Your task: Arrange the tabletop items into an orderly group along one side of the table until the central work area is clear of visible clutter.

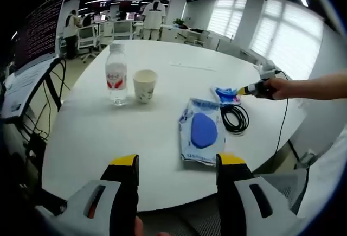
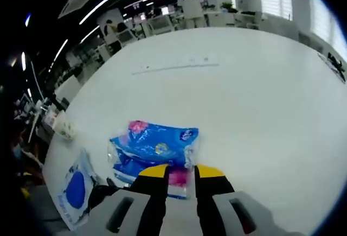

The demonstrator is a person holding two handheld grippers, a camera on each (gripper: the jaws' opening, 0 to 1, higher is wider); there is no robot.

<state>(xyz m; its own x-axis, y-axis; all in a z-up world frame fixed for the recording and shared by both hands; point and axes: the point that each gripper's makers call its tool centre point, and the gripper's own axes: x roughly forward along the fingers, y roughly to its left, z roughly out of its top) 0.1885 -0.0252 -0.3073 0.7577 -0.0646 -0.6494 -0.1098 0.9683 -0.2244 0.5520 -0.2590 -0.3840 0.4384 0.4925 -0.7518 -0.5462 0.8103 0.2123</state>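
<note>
While grasping: right gripper [image 2: 177, 173] pinches the blue crinkly plastic packet [image 2: 154, 148] at its near edge, right side of the round white worktop [image 2: 260, 100].
Handling: light, soft, slippery; likely to slip.
Left gripper [image 1: 177, 166]: spread, empty, near edge.

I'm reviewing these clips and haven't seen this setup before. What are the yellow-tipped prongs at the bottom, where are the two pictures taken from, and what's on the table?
No robot here: a person holds a two-jaw gripper in each hand, and each carries a fisheye camera looking out along its jaws. The prongs are those jaws.

In the left gripper view, the left gripper hangs open at the near edge of a white table. On it stand a water bottle and a paper cup; a flat packet with a blue oval and a black cable coil lie further right. The person's other arm reaches in from the right.

In the right gripper view, the right gripper has its jaws around the edge of a blue wrapper; whether it grips, I can't tell.
</note>
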